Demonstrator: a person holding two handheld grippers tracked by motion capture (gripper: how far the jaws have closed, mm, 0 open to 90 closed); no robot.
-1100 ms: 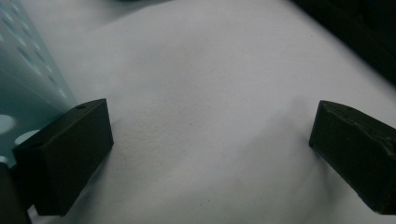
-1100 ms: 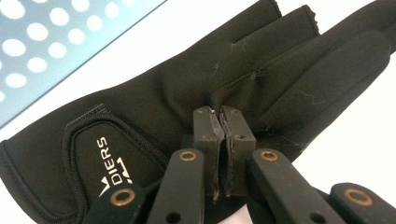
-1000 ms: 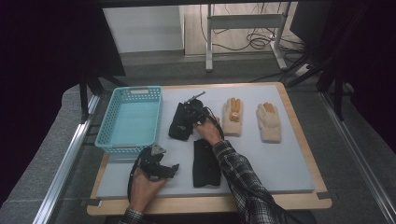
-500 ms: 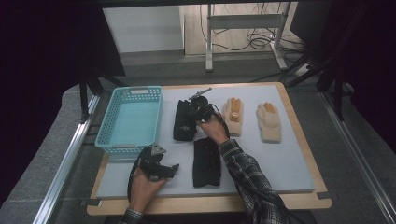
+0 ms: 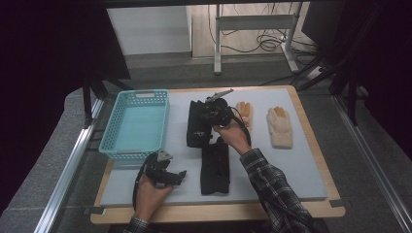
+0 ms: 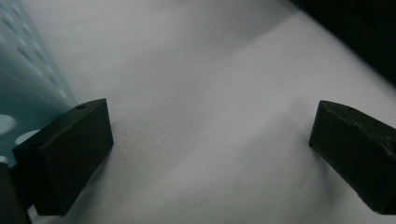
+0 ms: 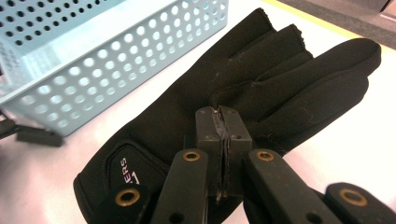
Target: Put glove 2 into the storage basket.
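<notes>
Holding: right gripper (image 7: 223,122), jaws pinching the black glove (image 7: 243,88)
Left gripper (image 6: 210,154): jaws spread wide, resting on the surface (image 6: 201,84)
Basket (image 5: 136,124): beside the glove

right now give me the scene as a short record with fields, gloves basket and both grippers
work in hand: right gripper pinches a fold of the upper black glove, fingers shut on the fabric
left gripper: fingers open, nothing between them, low over the grey mat beside the basket
second black glove: flat on the mat, nearer the person
tan gloves: two, lying right of the black ones
blue basket: at the mat's left, nothing in it
</notes>
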